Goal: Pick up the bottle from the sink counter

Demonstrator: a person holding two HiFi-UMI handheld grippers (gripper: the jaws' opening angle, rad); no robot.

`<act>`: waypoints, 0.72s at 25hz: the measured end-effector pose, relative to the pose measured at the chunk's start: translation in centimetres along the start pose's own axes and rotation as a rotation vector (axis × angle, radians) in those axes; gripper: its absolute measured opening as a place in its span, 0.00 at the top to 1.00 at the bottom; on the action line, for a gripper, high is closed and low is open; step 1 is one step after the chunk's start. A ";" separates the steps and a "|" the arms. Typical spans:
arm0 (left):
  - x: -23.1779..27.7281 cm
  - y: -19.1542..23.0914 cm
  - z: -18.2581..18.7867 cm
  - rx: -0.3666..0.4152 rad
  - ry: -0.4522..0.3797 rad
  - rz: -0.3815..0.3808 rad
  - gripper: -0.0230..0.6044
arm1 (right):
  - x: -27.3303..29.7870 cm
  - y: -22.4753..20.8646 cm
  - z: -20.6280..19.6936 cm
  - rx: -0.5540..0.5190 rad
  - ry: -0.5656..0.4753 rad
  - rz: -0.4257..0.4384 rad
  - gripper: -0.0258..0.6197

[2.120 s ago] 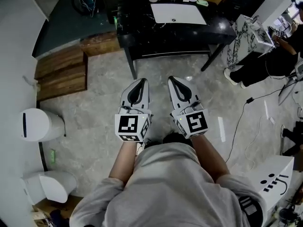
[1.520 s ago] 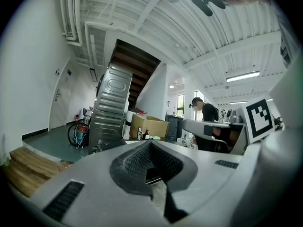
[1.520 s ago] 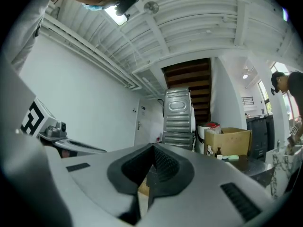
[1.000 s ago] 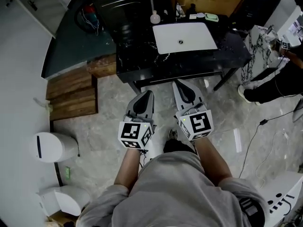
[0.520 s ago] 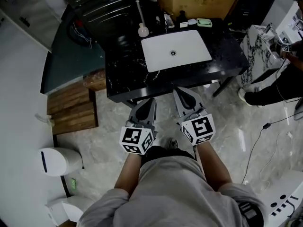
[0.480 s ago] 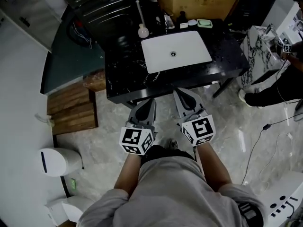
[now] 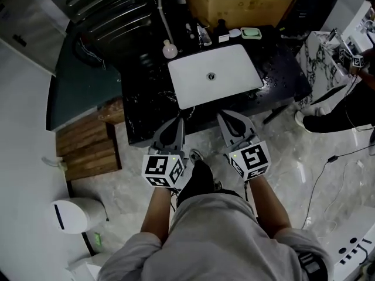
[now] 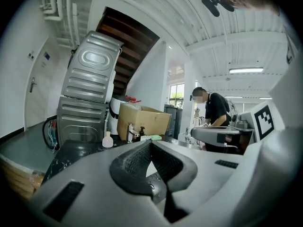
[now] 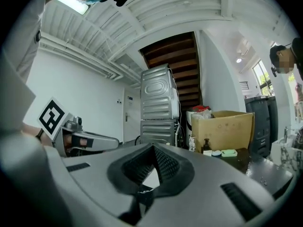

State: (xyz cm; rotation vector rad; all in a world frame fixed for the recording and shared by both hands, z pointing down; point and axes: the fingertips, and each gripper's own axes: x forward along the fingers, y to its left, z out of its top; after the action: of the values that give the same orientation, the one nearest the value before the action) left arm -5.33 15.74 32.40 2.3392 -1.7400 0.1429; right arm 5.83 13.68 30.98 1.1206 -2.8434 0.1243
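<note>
The head view looks steeply down from above the person (image 7: 217, 239) onto the counter (image 7: 146, 101) and sink (image 7: 193, 84). Both gripper views look level from near the counter's front, sharing the box (image 8: 142, 122) (image 9: 227, 126) behind it.

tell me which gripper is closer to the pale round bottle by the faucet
Left. The left gripper is near the front of the counter, roughly in line with the pale round bottle; the right gripper is off to the side, facing the sink.
</note>
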 end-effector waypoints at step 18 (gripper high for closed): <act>13.7 13.0 2.5 -0.026 0.058 -0.051 0.94 | 18.5 -6.0 0.3 0.004 0.087 -0.009 0.95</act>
State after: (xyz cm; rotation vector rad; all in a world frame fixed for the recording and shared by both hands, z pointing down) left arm -13.89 -1.14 34.38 2.3354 -1.6441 0.1763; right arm -3.58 -3.29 32.97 1.1011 -2.7628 0.1743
